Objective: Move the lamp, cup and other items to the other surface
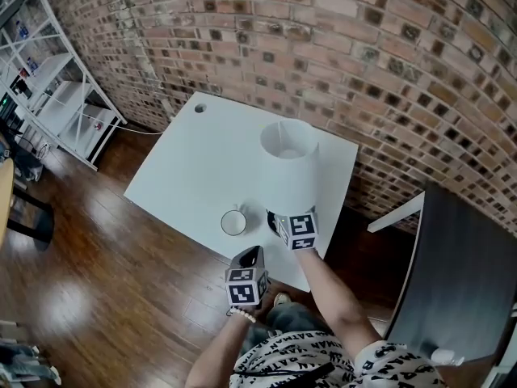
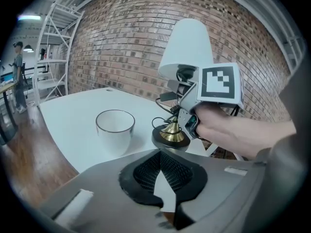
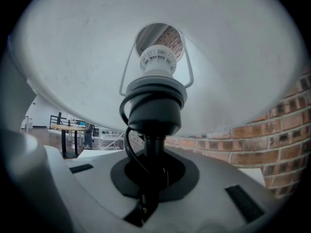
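From the head view, a white table [image 1: 182, 164] stands against a brick wall [image 1: 388, 47] on a wooden floor [image 1: 105, 281]. The lamp [image 1: 288, 148], with its white shade, stands at the table's near edge. The cup [image 1: 234, 222], white and upright, sits just beside it on the left. The right gripper [image 1: 279, 219] reaches in at the foot of the lamp, below the shade. The left gripper [image 1: 251, 257] hangs near the table's edge, close to the cup but apart from it. A dark surface [image 1: 460, 273] lies off to the right, well apart from the table, and white shelving [image 1: 60, 95] stands at the far left.

In the left gripper view, its grey jaws lie together with nothing between them. Beyond them the cup [image 2: 115, 127] rests on the table [image 2: 68, 120]. To its right is the lamp's black and brass base [image 2: 171, 136], and I cannot tell whether that base sits on the table or just off it. The right gripper [image 2: 183, 111] is clamped on the stem under the shade [image 2: 187, 47], with a hand [image 2: 228, 130] behind it. A person [image 2: 18, 76] stands far off at the left.

In the right gripper view, the jaws are closed round the lamp's thin black stem [image 3: 151, 149], with the cord beside it. The socket [image 3: 154, 106] and the underside of the shade [image 3: 73, 57] fill the view above.
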